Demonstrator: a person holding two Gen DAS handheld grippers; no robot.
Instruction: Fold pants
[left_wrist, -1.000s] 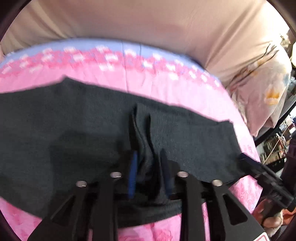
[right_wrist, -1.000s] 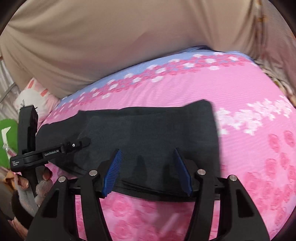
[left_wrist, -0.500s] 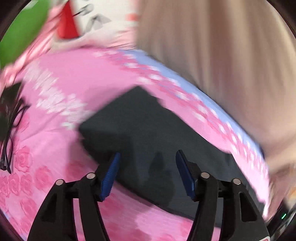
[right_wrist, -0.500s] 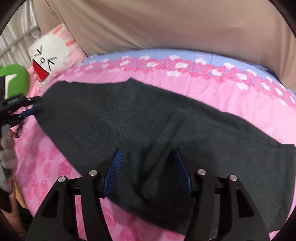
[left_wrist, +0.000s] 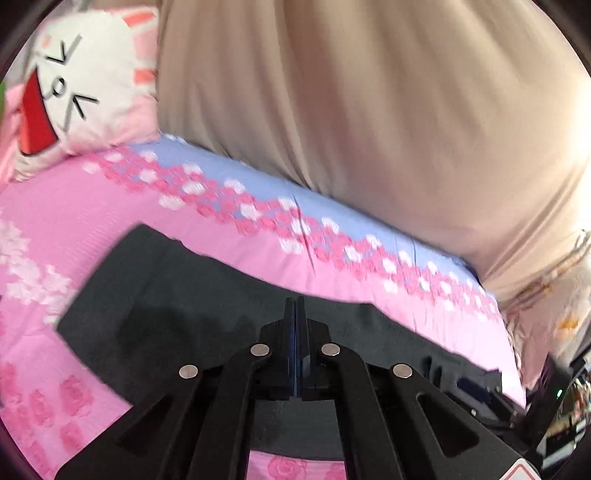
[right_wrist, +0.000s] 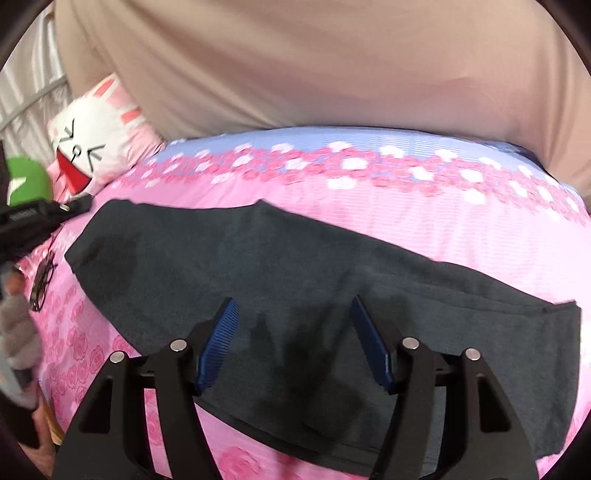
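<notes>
Dark grey pants (right_wrist: 295, 258) lie flat in a long strip across the pink flowered bed sheet (right_wrist: 443, 221). My right gripper (right_wrist: 293, 300) hovers open over the middle of the strip, with only flat cloth below its blue pads (right_wrist: 218, 339). In the left wrist view the pants (left_wrist: 177, 306) run from lower right to a squared end at the left. My left gripper (left_wrist: 295, 306) is shut over them, its fingers pressed together with nothing between. From the right wrist view, the left gripper (right_wrist: 74, 206) sits at the strip's far left end.
A white rabbit-face cushion (left_wrist: 74, 85) leans at the bed's far left corner beside a green object (right_wrist: 26, 181). A beige cloth (left_wrist: 369, 110) hangs along the back. Black-rimmed glasses (right_wrist: 42, 284) lie on the sheet near a gloved hand (right_wrist: 14, 332).
The left gripper let go of a bunched fold of the pants, opened, swung left along the strip and shut empty. The right gripper stayed open and its view shifted along the pants.
</notes>
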